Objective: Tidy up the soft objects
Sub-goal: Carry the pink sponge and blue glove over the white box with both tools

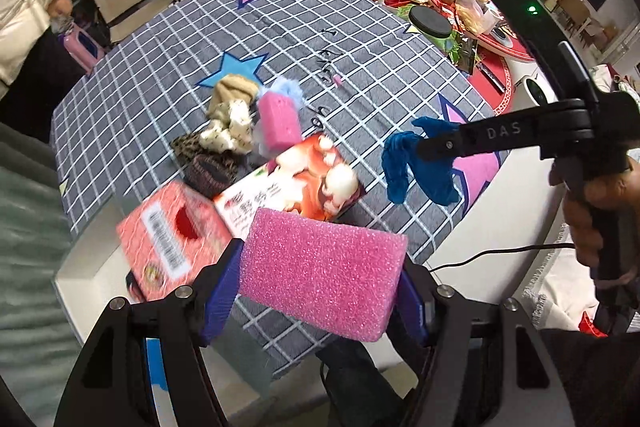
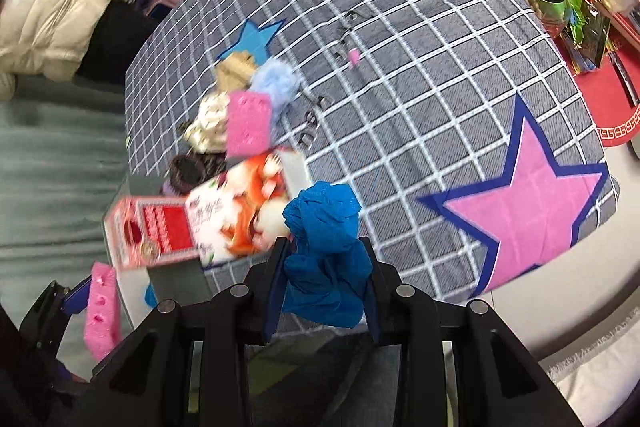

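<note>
Sponge and glove held above the checked bench.

A pink sponge (image 1: 320, 273) is clamped across its width by the left gripper (image 1: 320, 291), jaws fairly wide. A crumpled blue glove (image 2: 324, 247) is pinched in the nearly closed right gripper (image 2: 326, 283). Both are held over the bench (image 1: 360, 39) edge, near a box (image 1: 176, 235) and a heap of soft items (image 1: 240, 123).

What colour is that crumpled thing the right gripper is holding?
Blue: the crumpled glove shows best in the right wrist view.
</note>
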The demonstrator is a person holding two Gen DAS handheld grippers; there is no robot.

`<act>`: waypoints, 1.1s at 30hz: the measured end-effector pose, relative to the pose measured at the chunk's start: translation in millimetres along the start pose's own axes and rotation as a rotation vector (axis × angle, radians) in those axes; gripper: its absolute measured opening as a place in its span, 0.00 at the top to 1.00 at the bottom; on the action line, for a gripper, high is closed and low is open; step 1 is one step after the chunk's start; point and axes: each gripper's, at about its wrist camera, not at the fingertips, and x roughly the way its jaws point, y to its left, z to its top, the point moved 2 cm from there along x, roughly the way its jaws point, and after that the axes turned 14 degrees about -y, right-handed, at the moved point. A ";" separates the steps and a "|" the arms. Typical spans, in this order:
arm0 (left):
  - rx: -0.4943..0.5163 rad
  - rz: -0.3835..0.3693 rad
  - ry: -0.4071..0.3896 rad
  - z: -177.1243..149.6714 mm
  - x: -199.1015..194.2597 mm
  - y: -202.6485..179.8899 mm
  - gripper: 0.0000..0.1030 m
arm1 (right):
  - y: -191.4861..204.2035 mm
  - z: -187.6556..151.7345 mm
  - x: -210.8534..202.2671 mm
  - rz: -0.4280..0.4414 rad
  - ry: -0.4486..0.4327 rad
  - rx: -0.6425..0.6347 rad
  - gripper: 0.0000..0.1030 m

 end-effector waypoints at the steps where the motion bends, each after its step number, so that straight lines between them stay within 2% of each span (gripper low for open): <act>1: 0.002 0.009 -0.005 -3.9 -3.5 1.1 0.30 | 3.9 -5.4 -1.6 0.003 0.002 -0.010 0.66; 10: -0.055 0.071 -0.066 -33.0 -41.1 25.4 0.30 | 49.4 -47.9 -8.1 0.051 0.030 -0.088 0.66; 19: -0.144 0.157 -0.099 -67.3 -71.0 65.4 0.30 | 116.1 -76.0 -13.1 0.122 0.035 -0.221 0.66; 33: -0.413 0.304 -0.151 -125.2 -112.0 145.6 0.30 | 230.0 -102.5 -10.0 0.216 0.059 -0.498 0.66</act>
